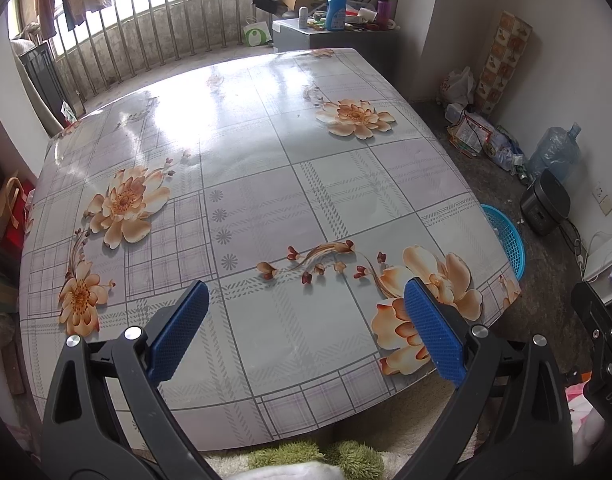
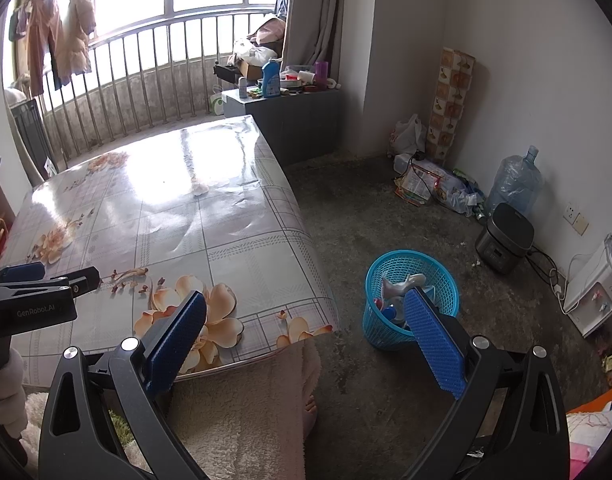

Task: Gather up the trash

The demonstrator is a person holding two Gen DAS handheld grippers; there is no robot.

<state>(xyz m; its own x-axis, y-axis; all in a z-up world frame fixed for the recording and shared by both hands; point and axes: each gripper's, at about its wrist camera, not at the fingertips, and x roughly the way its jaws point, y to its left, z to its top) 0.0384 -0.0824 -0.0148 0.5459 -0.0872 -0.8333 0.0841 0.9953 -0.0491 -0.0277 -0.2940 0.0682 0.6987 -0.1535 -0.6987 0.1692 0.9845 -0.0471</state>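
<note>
A blue mesh waste basket [image 2: 389, 330] stands on the floor right of the table and holds crumpled white and coloured trash [image 2: 401, 282]. Its rim also shows in the left wrist view [image 1: 509, 240] past the table's right edge. My left gripper [image 1: 306, 332] is open and empty above the near part of the flowered table [image 1: 266, 184]. My right gripper [image 2: 306, 340] is open and empty, held over the table's near right corner [image 2: 313, 320] and the floor, with its right finger in front of the basket. The left gripper also shows in the right wrist view [image 2: 38, 284].
A rice cooker [image 2: 503, 238], a water jug [image 2: 513, 182] and bags of clutter [image 2: 433, 184] line the right wall. A cabinet with bottles [image 2: 282, 92] stands behind the table. A railing [image 2: 146, 72] runs along the back. A fuzzy beige cloth [image 2: 246, 408] lies below the table edge.
</note>
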